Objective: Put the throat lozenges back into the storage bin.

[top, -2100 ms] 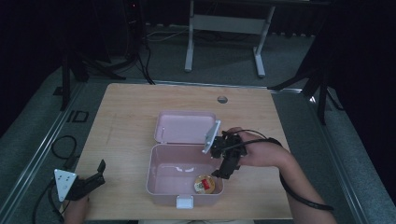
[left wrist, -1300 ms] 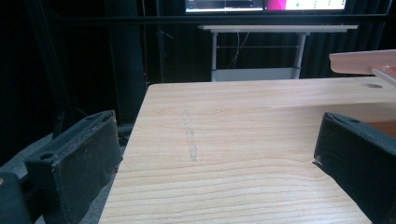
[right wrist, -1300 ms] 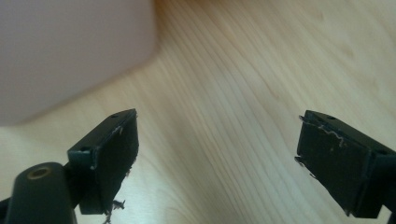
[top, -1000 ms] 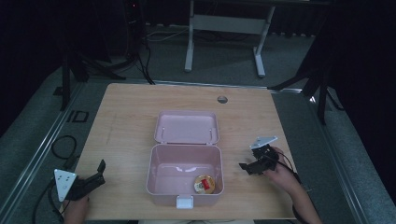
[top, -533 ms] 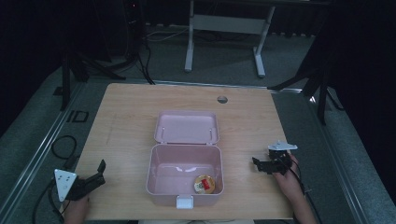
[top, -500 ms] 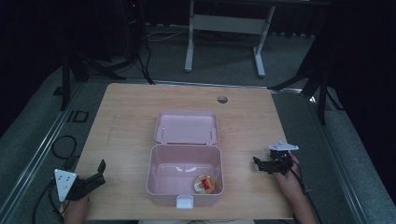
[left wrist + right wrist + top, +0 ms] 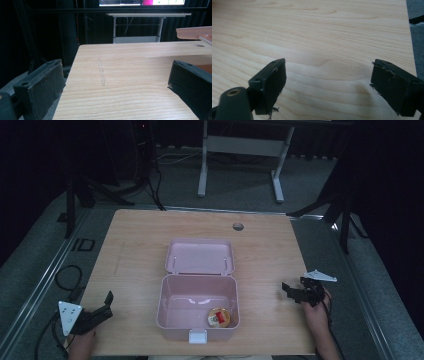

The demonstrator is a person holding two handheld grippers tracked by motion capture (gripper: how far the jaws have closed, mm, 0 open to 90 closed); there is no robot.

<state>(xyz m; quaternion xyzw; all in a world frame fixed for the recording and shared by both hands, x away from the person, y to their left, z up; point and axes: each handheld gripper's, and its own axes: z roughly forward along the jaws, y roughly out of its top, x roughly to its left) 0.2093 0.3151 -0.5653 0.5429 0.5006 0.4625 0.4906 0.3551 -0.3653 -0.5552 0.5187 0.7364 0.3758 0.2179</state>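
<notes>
One item in: I judge the small round cup (image 7: 218, 317) placed in the pink box (image 7: 172, 306) | lid (image 7: 200, 256) open, closing left | left gripper (image 7: 102, 306), right gripper (image 7: 294, 292) both spread, empty, well apart from it

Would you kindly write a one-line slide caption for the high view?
Open pink lunch box holding one small round item on a wooden table, left gripper and right gripper open at either side.
</notes>
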